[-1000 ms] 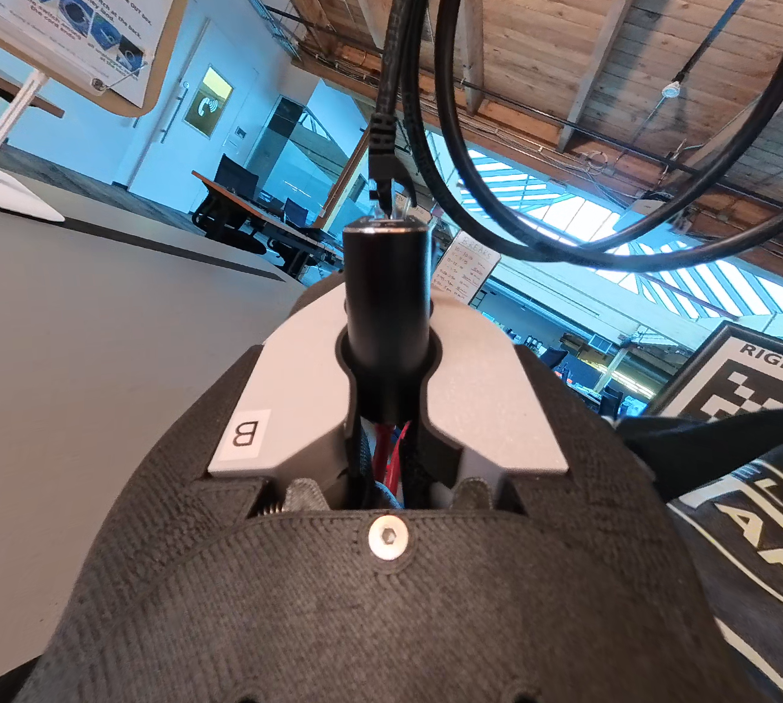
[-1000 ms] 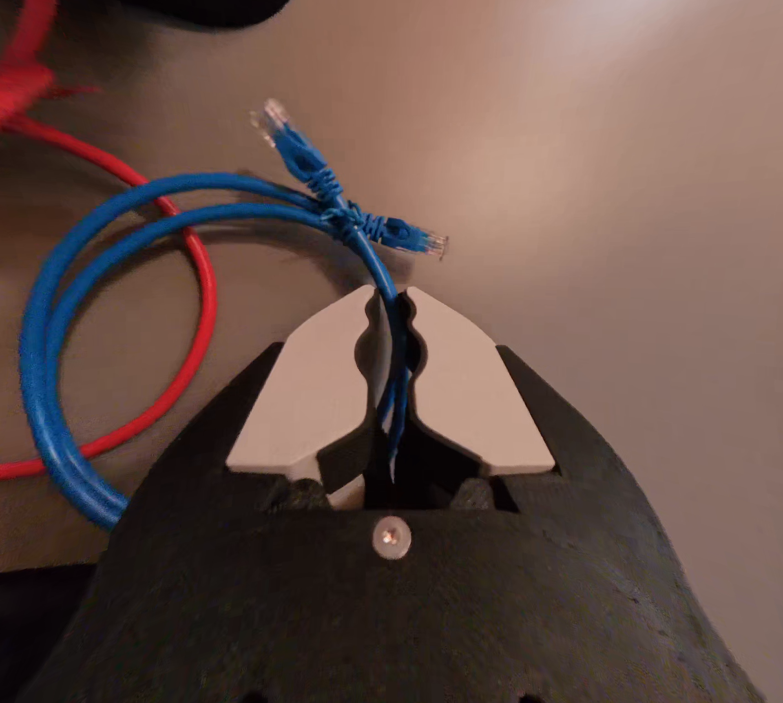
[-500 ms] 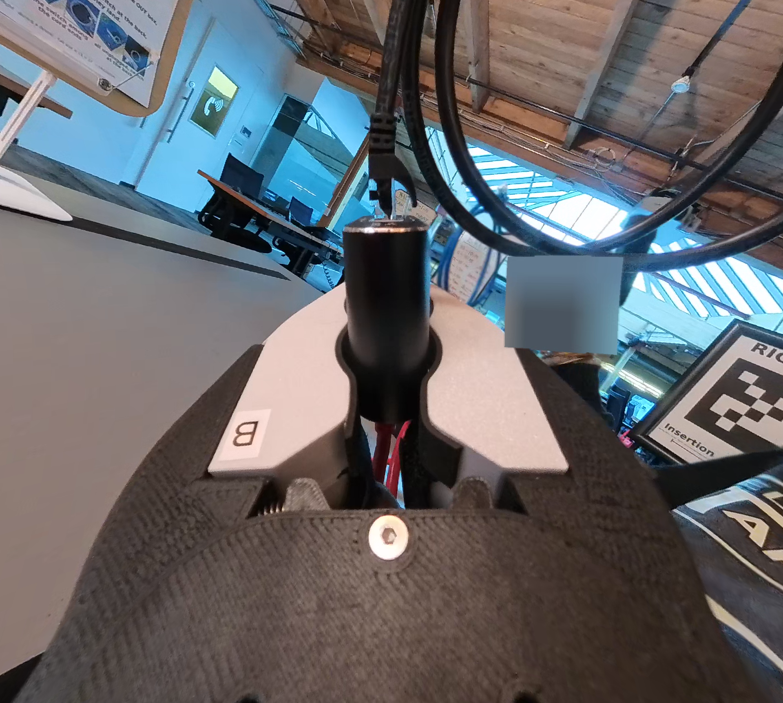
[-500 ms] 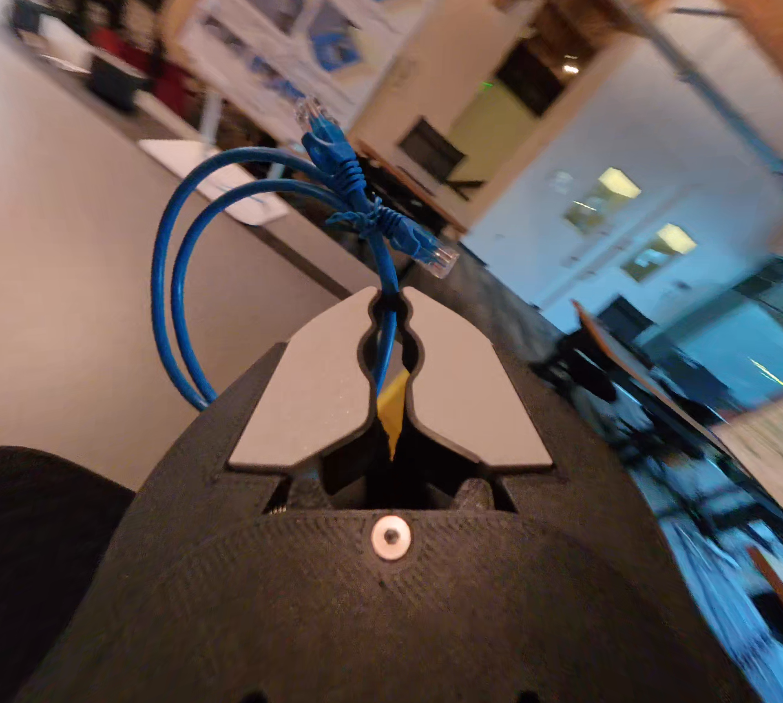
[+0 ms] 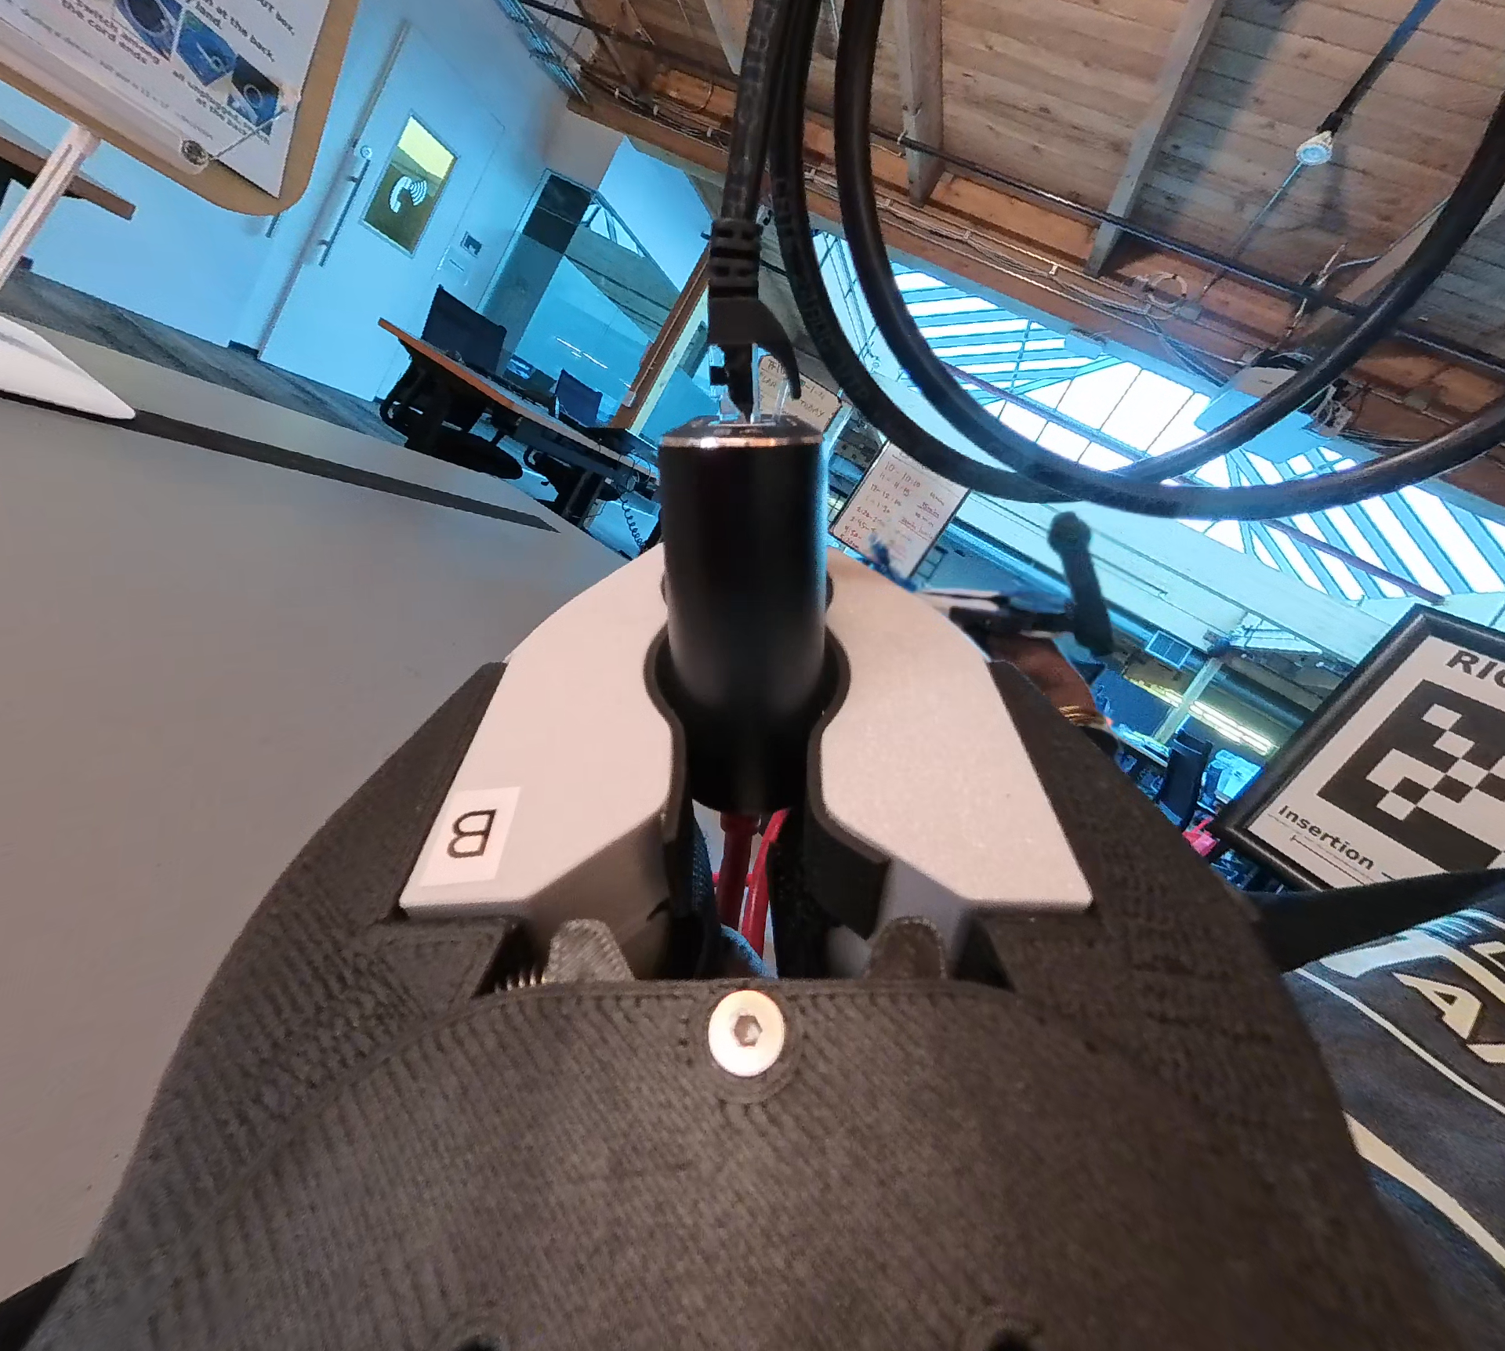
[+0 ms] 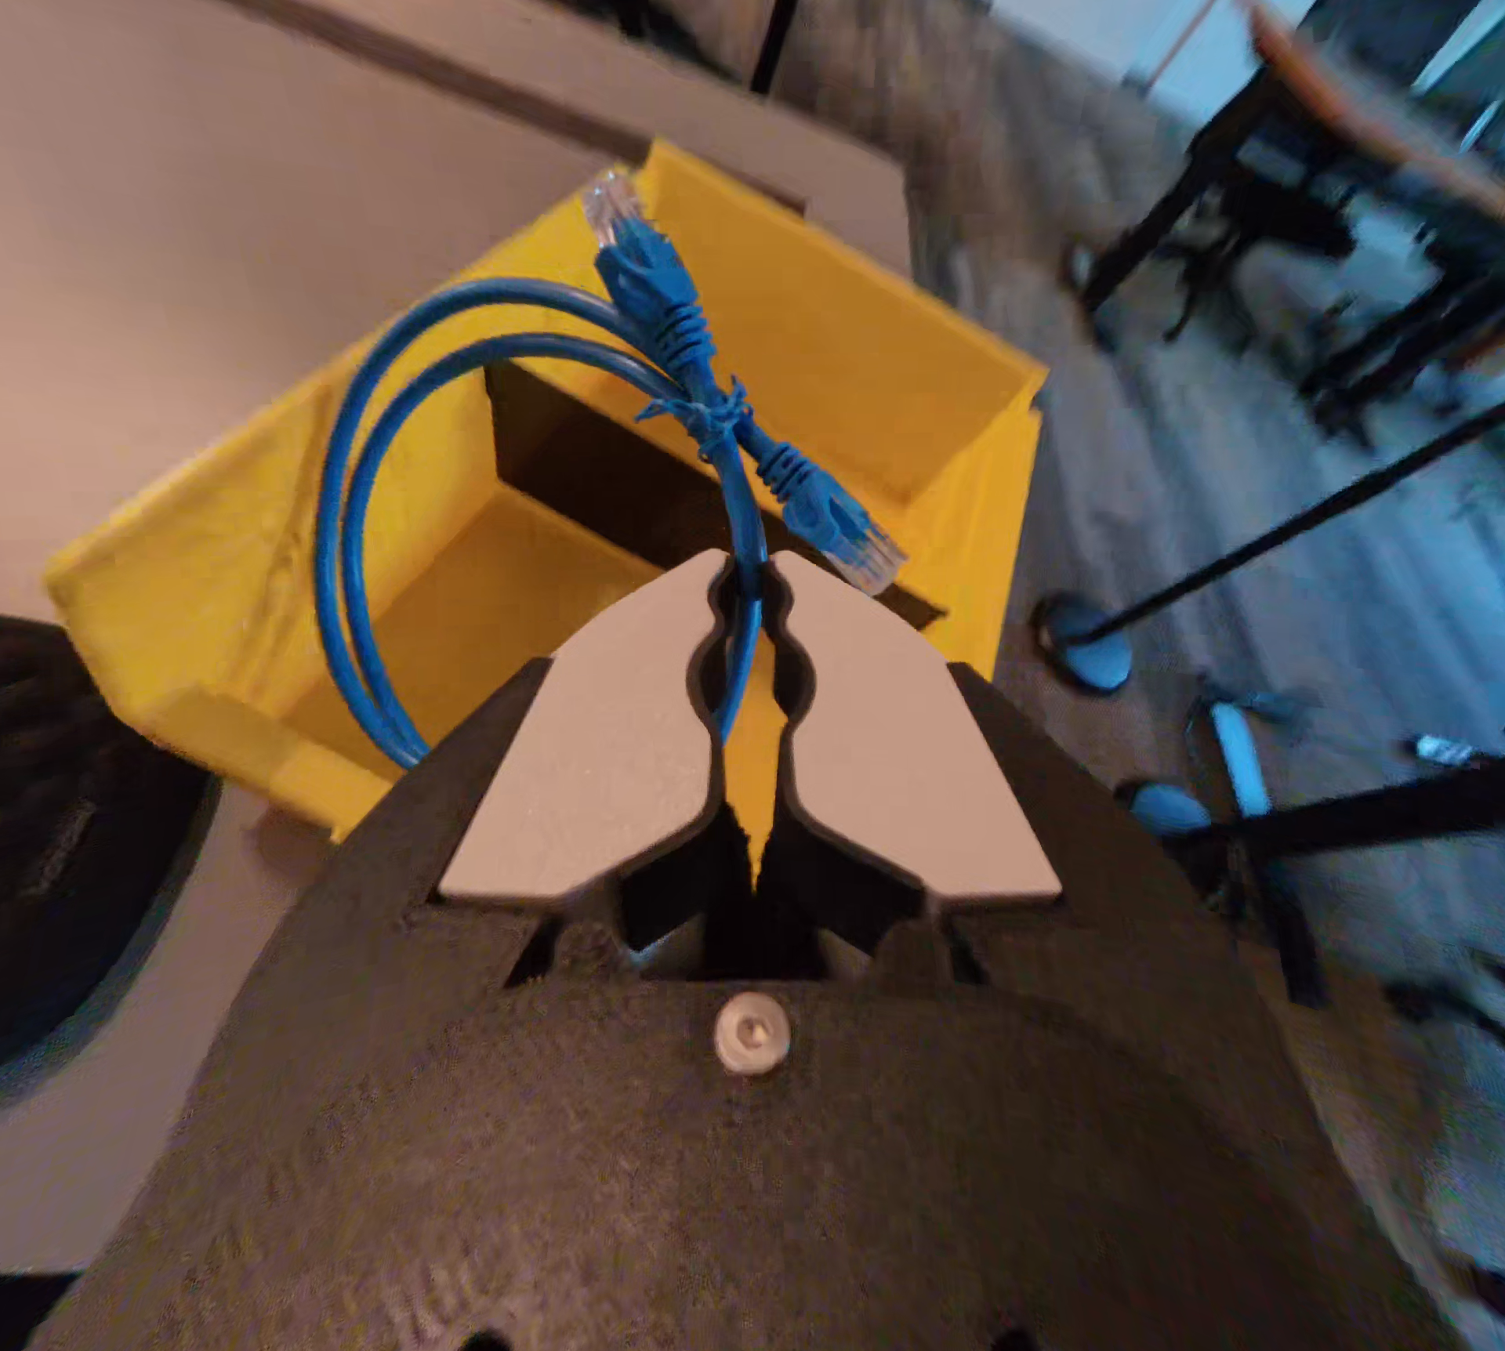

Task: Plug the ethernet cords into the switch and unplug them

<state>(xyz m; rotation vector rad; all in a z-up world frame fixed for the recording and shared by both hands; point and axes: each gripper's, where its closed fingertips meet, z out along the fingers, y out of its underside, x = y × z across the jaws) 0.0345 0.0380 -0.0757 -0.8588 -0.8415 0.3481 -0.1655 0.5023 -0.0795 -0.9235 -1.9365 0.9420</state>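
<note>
In the left wrist view, my left gripper (image 5: 745, 571) is shut on a black cylindrical switch (image 5: 743, 498) and holds it upright. A black ethernet plug (image 5: 733, 302) sits in the switch's top end, and its black cord (image 5: 770, 9) loops overhead. Red cords (image 5: 745, 872) show below the switch, between the fingers. In the right wrist view, my right gripper (image 6: 745, 563) is shut on a coiled, tied blue ethernet cord (image 6: 342, 498). Both of its clear plugs (image 6: 643, 262) are free. The cord hangs over an open yellow bin (image 6: 855, 335).
The bin has a black divider (image 6: 586, 449) and stands at the corner of the grey table (image 6: 244, 131). A black round object (image 6: 73, 823) lies to its left. Black stand bases (image 6: 1083, 644) are on the floor to the right. A framed marker sign (image 5: 1425, 742) stands right of the left gripper. Left tips to right tips: about 50 cm.
My right gripper has swung with the blue cord from the table beside a red cord to over the yellow bin. My left gripper has kept still with the switch.
</note>
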